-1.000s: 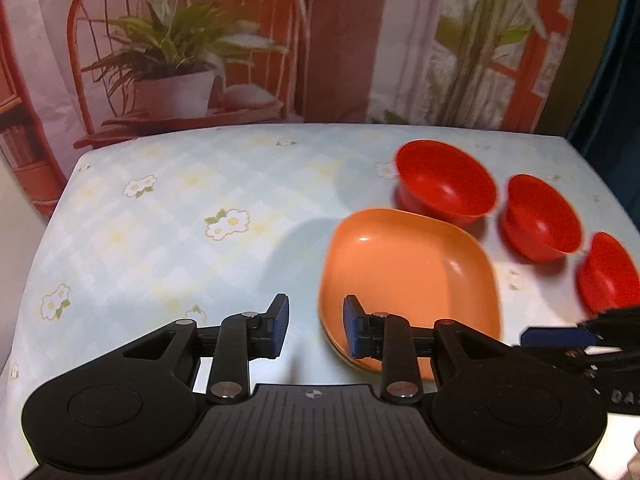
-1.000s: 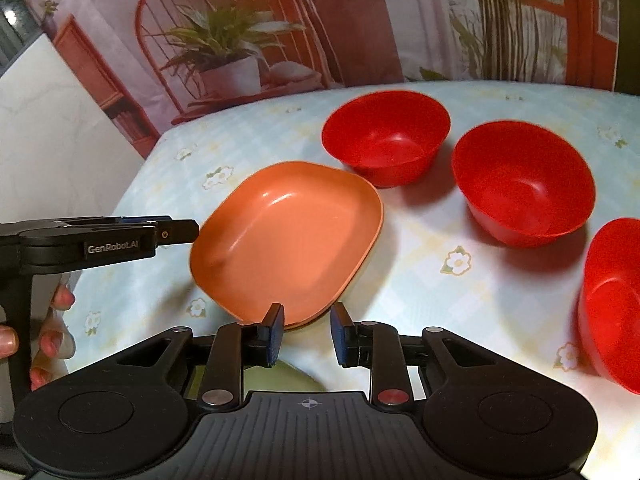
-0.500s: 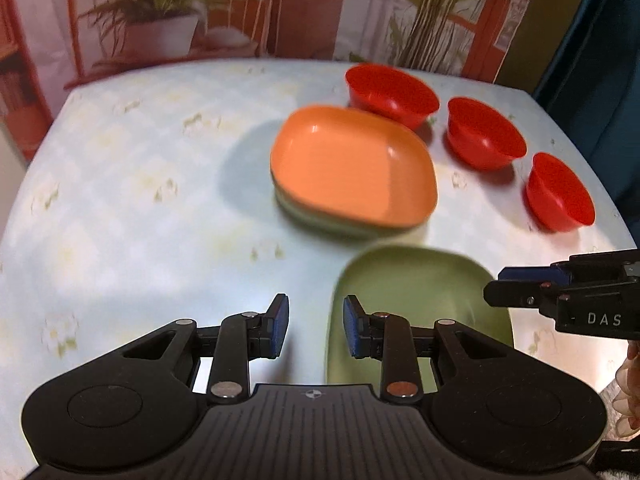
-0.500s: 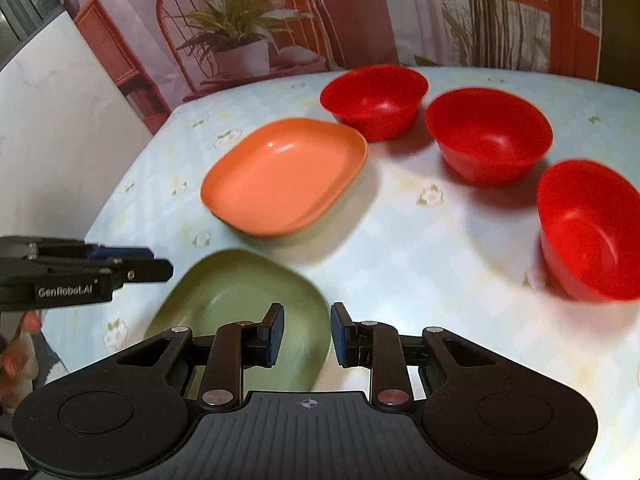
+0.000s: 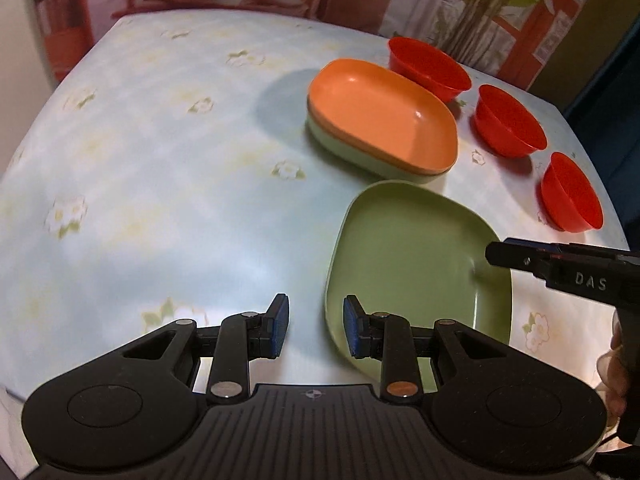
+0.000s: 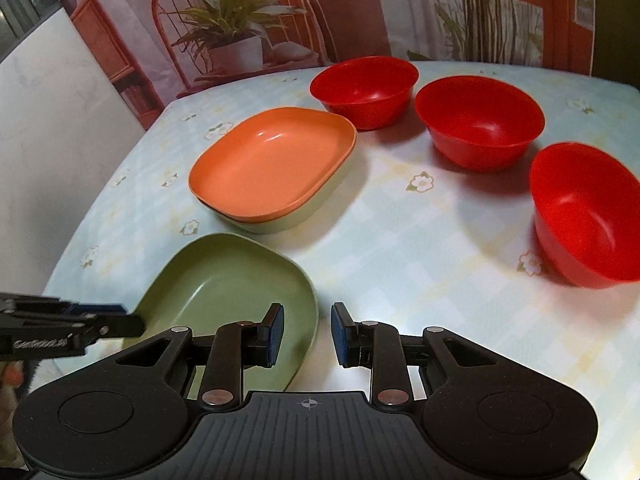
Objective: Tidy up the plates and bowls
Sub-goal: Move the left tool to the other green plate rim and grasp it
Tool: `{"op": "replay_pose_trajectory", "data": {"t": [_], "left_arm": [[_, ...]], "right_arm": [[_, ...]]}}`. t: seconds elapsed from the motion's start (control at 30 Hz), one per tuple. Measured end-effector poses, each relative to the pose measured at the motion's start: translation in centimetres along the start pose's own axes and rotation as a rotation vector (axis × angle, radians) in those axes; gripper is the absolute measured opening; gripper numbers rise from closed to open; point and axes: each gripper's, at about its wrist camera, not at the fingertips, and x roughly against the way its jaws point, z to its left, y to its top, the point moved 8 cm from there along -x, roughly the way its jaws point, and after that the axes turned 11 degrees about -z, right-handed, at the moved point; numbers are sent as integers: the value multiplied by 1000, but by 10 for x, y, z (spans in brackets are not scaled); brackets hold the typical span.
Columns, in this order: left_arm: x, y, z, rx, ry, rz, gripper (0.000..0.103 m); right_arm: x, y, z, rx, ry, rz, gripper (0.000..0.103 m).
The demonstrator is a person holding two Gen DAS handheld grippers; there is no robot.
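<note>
left gripper (image 5: 316, 330): jaws narrow, a small gap, nothing between the pads; hangs tilted down over the near table edge
right gripper (image 6: 307, 334): jaws narrow, nothing held; in the left view its fingers reach in sideways over the right rim of the green plate
green plate (image 5: 416, 264): lies alone on the table (image 5: 160, 160), just ahead-right of the left gripper, its near-left rim right at the right pad; in the right view it sits ahead-left, its near-right rim under the left pad
plate stack (image 5: 380, 120): orange plate nested on a green one, farther ahead of both grippers, just beyond the loose green plate, apart from it
red bowls (image 6: 478, 124): three, unstacked, in a row ahead-right of the right gripper, well apart from the loose plate
step in hand (judged): take the loose green plate to add it to the stack; no grip yet
how to do it well: bring one pad under and one over the near rim, close firmly on the rim since the wall is shallow and smooth, lift level, clear the orange rim before lowering
risk: plate may slide on the cloth if pushed sideways
plate orientation: open side up, flat
plate long axis: rounded rectangle; runs away from the left gripper, leaning slightly right
match to stack: stack's long axis looks turned relative to the loose plate, so I judge a rotation is needed before nesting
</note>
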Motion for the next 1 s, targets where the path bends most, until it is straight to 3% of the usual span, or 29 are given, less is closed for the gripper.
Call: {"op": "replay_pose_trajectory", "data": {"t": [0.6,0.73,1.0], "left_arm": [[3,-19,-6,28,-26,36,30],[5,-17,-6,35,-19,13,13],[7,-11,-5,35,6,-20,11]], "right_arm": [[-4,-3,-3,-26,28,-9,15],[-4,-5,-3,-33,32,-11,14],[-1,-3,-1,-24,40,-15,6]]}}
